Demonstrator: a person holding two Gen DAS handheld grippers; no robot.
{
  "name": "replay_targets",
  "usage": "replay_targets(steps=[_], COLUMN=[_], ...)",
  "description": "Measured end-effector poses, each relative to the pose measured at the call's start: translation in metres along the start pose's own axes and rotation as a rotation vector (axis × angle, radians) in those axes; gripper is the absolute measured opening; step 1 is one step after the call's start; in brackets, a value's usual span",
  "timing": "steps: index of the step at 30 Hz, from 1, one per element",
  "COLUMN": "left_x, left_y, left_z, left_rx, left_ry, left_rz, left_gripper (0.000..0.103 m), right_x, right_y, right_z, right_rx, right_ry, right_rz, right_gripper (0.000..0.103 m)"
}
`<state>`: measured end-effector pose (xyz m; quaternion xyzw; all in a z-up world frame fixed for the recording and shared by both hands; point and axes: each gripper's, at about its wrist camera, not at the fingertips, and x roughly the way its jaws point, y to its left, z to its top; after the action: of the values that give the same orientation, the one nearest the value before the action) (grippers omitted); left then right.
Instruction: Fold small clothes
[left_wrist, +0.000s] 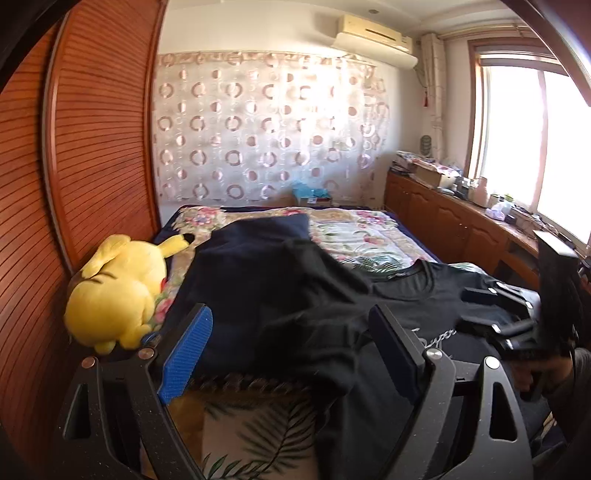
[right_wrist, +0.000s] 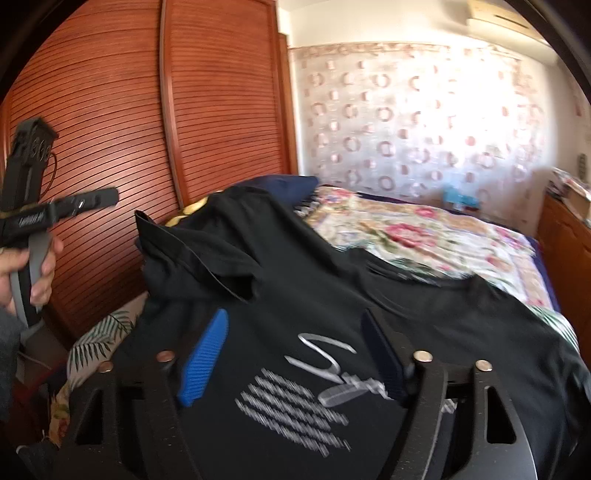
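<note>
Two black handheld grippers with blue ribbed pads hover over a black cotton T-shirt (right_wrist: 424, 314) with silver lettering, which lies rumpled on the near part of a floral bedspread (left_wrist: 354, 236), one side folded loosely over itself. Both the left gripper (left_wrist: 291, 339) and the right gripper (right_wrist: 295, 350) have their jaws apart with nothing clamped between them. Near the left edge, a yellow plush toy (left_wrist: 118, 291) sits beside the slatted wooden wardrobe (left_wrist: 99, 140).

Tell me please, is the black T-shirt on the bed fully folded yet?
No: the black T-shirt is only partly folded, one side flopped loosely over its front.
</note>
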<state>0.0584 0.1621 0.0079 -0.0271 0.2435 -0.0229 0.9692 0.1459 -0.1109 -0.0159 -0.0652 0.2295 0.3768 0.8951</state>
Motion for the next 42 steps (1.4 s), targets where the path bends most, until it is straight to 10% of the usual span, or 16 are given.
replay_targets(steps=[15, 17, 19, 22, 29, 33, 35, 37, 42], left_x=[-0.003, -0.001, -0.002, -0.002, -0.002, -0.001, 0.0, 0.001, 0.004], left_y=[0.018, 0.018, 0.019, 0.019, 0.014, 0.006, 0.002, 0.001, -0.007], left_z=[-0.053, -0.058, -0.061, -0.064, -0.063, -0.062, -0.062, -0.063, -0.065], left_rx=[-0.066, -0.067, -0.068, -0.071, -0.071, -0.055, -0.048, -0.043, -0.036], left_ry=[0.042, 0.051, 0.055, 0.058, 0.058, 0.063, 0.065, 0.07, 0.084], left_rz=[-0.012, -0.014, -0.014, -0.012, -0.019, -0.028, -0.033, -0.037, -0.046], left_gripper=[0.087, 0.087, 0.087, 0.087, 0.087, 0.087, 0.087, 0.087, 0.087], right_x=[0.115, 0.131, 0.13, 0.118, 0.078, 0.079, 0.082, 0.088, 0.091], right_y=[0.023, 0.027, 0.03, 0.023, -0.021, -0.056, -0.061, -0.062, -0.068], right_z=[0.06, 0.065, 0.067, 0.071, 0.09, 0.091, 0.086, 0.08, 0.06], right_rx=[-0.098, -0.121, -0.149, -0.141, -0.061, 0.031, 0.014, -0.003, -0.027], right_ry=[0.158, 0.189, 0.198, 0.163, 0.03, 0.048, 0.066, 0.087, 0.109], right_rz=[0.192, 0.203, 0.192, 0.218, 0.132, -0.094, -0.147, -0.194, -0.188], right_gripper=[0.055, 0.044, 0.005, 0.002, 0.002, 0.002, 0.012, 0.06, 0.062])
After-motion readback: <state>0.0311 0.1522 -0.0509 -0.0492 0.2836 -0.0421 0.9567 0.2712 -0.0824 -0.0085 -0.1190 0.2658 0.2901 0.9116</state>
